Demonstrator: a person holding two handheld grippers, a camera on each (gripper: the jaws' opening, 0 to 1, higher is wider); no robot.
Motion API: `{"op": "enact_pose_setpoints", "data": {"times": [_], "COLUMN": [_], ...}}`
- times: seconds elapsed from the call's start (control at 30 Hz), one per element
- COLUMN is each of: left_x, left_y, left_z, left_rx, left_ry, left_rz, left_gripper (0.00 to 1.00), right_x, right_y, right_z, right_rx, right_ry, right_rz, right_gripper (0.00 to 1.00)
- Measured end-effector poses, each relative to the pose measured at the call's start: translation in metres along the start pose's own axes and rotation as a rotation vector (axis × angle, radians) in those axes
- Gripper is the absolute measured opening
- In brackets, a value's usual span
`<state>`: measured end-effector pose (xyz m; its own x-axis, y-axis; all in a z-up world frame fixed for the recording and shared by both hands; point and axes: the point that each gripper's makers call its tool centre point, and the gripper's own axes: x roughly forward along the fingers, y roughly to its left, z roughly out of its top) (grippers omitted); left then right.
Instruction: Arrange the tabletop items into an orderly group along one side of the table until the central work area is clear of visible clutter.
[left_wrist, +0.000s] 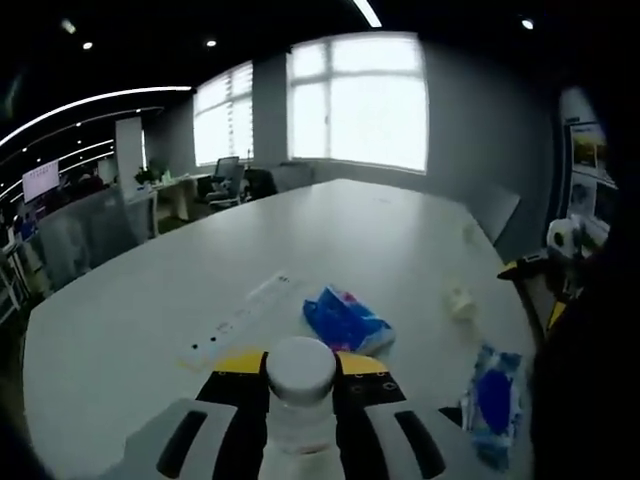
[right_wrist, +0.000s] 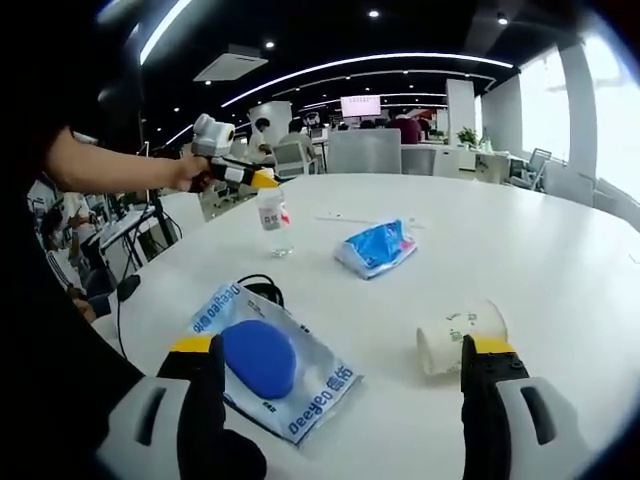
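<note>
Right gripper view shows the left gripper (right_wrist: 262, 186) clamping a clear bottle (right_wrist: 272, 222) above the desk (right_wrist: 560, 270), mid-carry, needing a set-down spot beside the blue packet (right_wrist: 377, 248), while the right gripper (right_wrist: 340, 385) stands wide apart near the paper cup (right_wrist: 455, 338).

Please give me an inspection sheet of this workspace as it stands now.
Surface: white table, middle partly occupied.
Job's things: bottle in left gripper, off the table; blue pack; cup on its side; pouch; white strip.
Clutter: crumpled paper.
Grippers: left shut on bottle; right gripper open.
Cables: black cable by pouch.
Surroundings: office, windows, chairs.
</note>
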<state>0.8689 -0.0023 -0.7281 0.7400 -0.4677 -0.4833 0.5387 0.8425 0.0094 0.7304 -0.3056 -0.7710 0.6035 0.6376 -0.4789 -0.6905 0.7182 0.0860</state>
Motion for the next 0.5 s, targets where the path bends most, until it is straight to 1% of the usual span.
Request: {"op": "enact_pose_setpoints", "data": {"times": [0.03,0.07,0.1,0.13,0.27,0.33,0.37,0.43,0.47,0.5], "left_x": [0.000,-0.001,0.000,0.000,-0.003,-0.007,-0.011,-0.017,-0.020,-0.021], "left_y": [0.001,0.005,0.006,0.008,0.016,0.022,0.030,0.035,0.039,0.042], "left_z": [0.000,-0.001,-0.002,-0.003,-0.001,0.003,0.006,0.012,0.013,0.014], "left_rx": [-0.004,-0.021,-0.025,-0.046,-0.103,-0.146,-0.188,-0.243,-0.266,-0.263], "left_ry": [0.002,0.023,0.030,0.040,0.034,0.028,0.027,0.015,0.022,0.024], "left_rz": [0.006,0.034,0.047,0.070,0.143,0.192,0.258,0.337,0.385,0.413], "left_gripper": [0.21,0.21,0.21,0.21,0.21,0.21,0.21,0.21,0.21,0.21], "right_x": [0.000,-0.001,-0.001,-0.002,-0.003,-0.003,-0.003,-0.002,-0.002,-0.002], "right_y": [0.000,-0.001,-0.002,-0.002,-0.004,-0.004,-0.003,-0.003,-0.003,-0.003], "right_z": [0.000,0.000,-0.001,-0.001,-0.001,-0.001,-0.001,-0.001,0.000,0.001], "right_rx": [-0.001,-0.002,0.000,0.000,0.001,0.003,0.001,-0.003,-0.004,-0.004], "right_ry": [0.000,-0.002,-0.003,-0.004,-0.007,-0.014,-0.013,-0.013,-0.016,-0.019], "right_rz": [0.000,-0.001,0.000,0.001,0.003,0.009,0.015,0.024,0.027,0.031], "right_gripper": [0.95,0.95,0.95,0.95,0.95,0.95,0.95,0.94,0.94,0.94]}}
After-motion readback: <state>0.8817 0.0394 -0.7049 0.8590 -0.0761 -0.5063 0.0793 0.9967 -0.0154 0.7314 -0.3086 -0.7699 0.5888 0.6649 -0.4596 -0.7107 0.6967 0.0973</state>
